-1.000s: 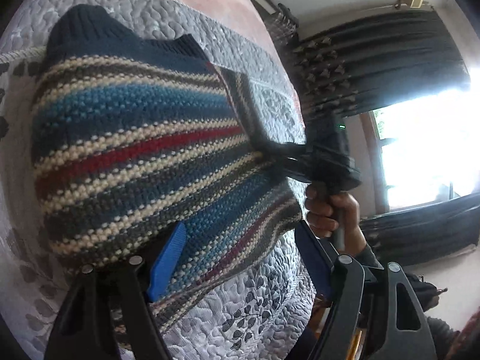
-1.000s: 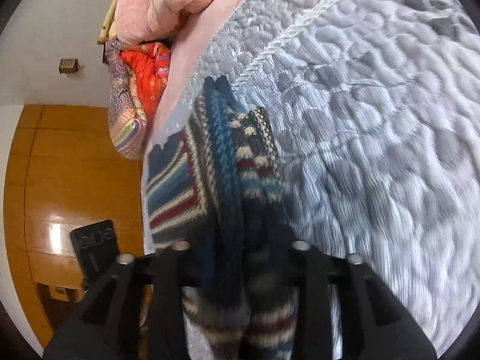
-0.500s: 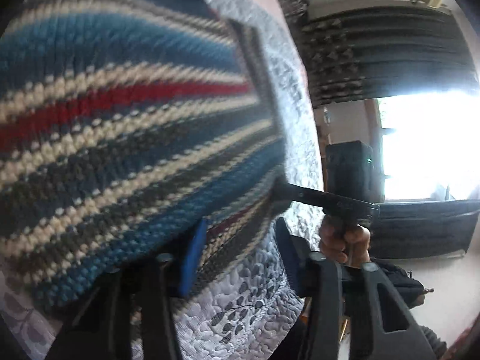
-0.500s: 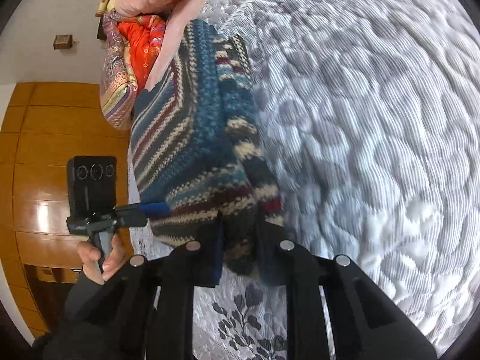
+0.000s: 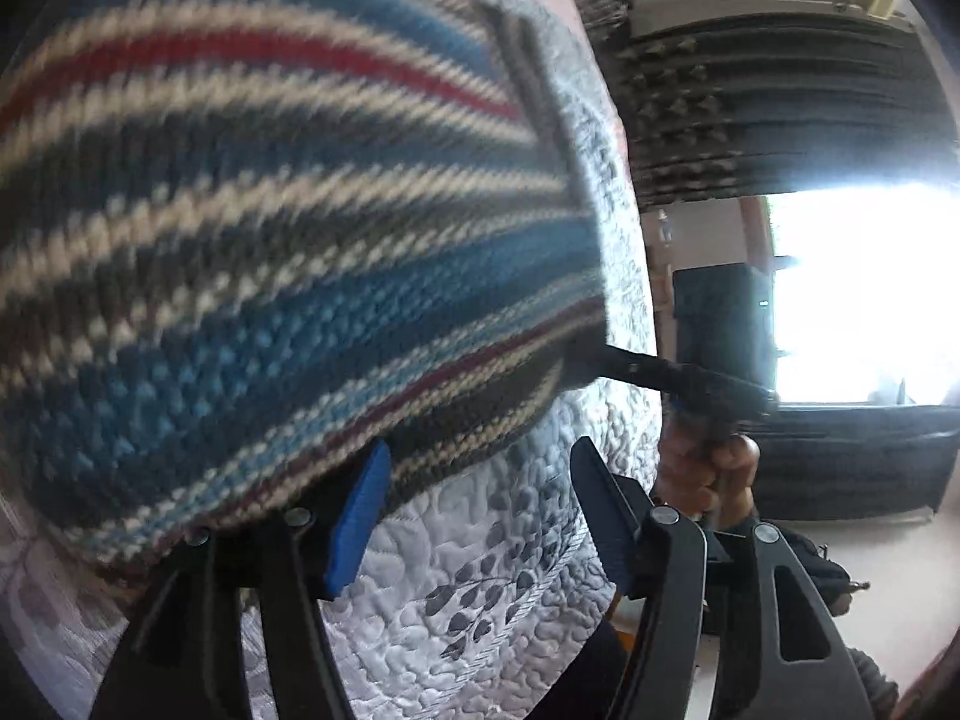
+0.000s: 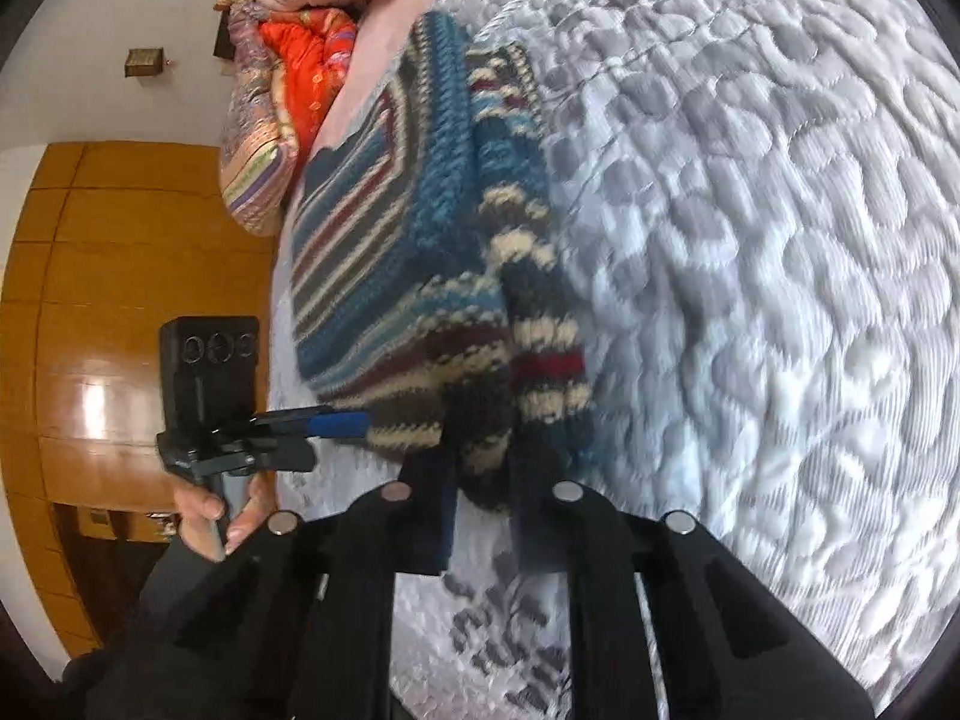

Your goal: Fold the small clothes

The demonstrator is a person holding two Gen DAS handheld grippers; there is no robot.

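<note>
One folded striped knit sweater (image 6: 420, 252), blue, cream, red, grey bands.

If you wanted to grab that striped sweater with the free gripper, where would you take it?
Probably the near hem corner of the striped sweater, from the bed's near edge. There the stacked layers overhang the quilt, right beside the open left gripper.

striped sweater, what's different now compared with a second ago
The striped sweater now fills far more of the left wrist view, so the left gripper has closed in on its near edge, jaws open, nothing held. The right gripper stays shut on the sweater's corner, but the folded layers now lie down on the quilted bedspread instead of standing bunched up in front of it.
</note>
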